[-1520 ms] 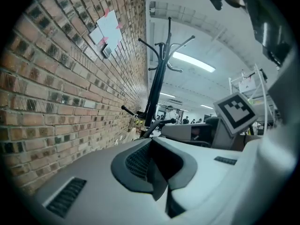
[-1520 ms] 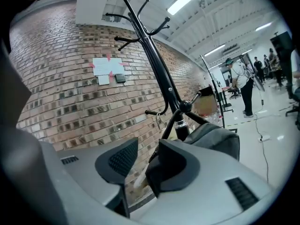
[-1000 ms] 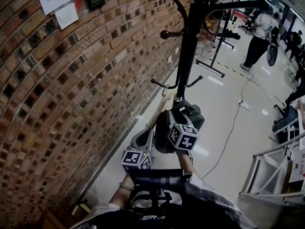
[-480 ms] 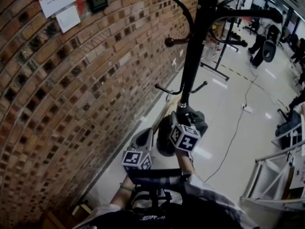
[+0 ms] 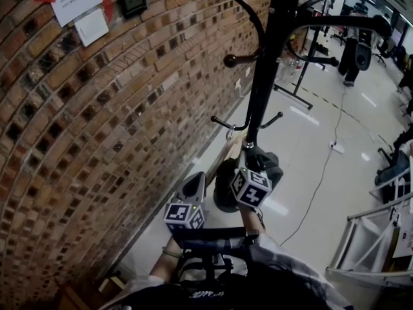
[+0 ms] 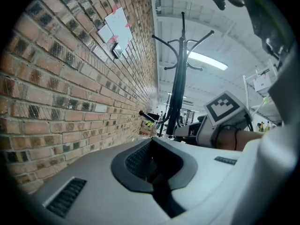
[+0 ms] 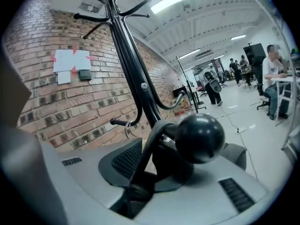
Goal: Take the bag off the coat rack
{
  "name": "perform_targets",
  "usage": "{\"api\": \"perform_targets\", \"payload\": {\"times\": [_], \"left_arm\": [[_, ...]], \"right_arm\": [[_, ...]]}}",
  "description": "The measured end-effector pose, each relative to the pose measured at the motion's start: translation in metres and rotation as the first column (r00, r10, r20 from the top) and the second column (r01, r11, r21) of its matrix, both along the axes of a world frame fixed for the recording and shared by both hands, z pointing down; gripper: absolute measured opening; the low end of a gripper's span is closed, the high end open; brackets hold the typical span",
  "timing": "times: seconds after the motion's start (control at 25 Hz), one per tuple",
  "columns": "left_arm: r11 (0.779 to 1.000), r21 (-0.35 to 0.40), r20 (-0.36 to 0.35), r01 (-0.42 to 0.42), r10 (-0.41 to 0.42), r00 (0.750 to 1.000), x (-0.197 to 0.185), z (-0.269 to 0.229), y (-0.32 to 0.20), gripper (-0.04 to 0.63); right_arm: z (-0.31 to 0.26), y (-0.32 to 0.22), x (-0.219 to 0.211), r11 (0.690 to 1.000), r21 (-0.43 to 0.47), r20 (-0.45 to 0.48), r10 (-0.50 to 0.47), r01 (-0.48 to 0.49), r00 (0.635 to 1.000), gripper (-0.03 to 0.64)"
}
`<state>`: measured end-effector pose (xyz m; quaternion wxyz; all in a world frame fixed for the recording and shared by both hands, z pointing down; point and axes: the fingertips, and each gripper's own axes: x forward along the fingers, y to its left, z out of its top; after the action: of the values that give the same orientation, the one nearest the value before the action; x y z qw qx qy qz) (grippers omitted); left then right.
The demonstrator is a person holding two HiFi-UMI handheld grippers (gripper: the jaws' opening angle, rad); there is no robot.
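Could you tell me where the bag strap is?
Right gripper view, centre: the strap hangs over the ball-tipped hook, between the right gripper's jaws, which have just been closing.

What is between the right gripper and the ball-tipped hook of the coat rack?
The bag's strap: in the right gripper view it runs from between the right gripper's jaws, which have just been closing, up over the hook.

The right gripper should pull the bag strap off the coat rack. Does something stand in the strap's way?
Yes. The right gripper, whose jaws have just been closing, holds the bag strap, but the strap hangs behind the ball end of the hook. It likely has to go over that ball.
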<state>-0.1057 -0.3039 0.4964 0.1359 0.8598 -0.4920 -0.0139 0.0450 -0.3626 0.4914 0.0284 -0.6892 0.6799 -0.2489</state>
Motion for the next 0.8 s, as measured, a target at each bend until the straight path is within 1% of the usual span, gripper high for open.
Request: {"api": "perform_targets", "payload": {"times": [0.12, 0.32, 0.48, 0.68, 0.8], "left_arm": [[1.000, -0.001, 0.005, -0.010, 0.010, 1.000, 0.005, 0.002, 0.001, 0.005], [1.000, 0.000, 0.004, -0.021, 0.021, 1.000, 0.011, 0.001, 0.002, 0.005], [1.000, 0.007, 0.007, -0.022, 0.022, 1.000, 0.012, -0.002, 0.002, 0.005], [1.000, 0.008, -0.004, -0.022, 0.022, 1.000, 0.013, -0.001, 0.005, 0.005], [1.000, 0.003, -0.011, -0.021, 0.021, 1.000, 0.014, -0.002, 0.005, 0.005]], "right_arm": [[-0.003, 0.006, -0.001, 0.998, 0.052, 0.128, -0.049, 0.043, 0.991, 0.048], [-0.018, 0.015, 0.000, 0.995, 0.068, 0.216, -0.088, 0.075, 0.972, 0.034], [-0.027, 0.024, 0.002, 0.995, 0.062, 0.331, -0.089, 0.073, 0.940, 0.031], [-0.032, 0.033, 0.000, 0.995, 0.058, 0.409, -0.098, 0.081, 0.907, 0.029], [-0.038, 0.043, 0.000, 0.995, 0.063, 0.425, -0.102, 0.083, 0.900, 0.028]]}}
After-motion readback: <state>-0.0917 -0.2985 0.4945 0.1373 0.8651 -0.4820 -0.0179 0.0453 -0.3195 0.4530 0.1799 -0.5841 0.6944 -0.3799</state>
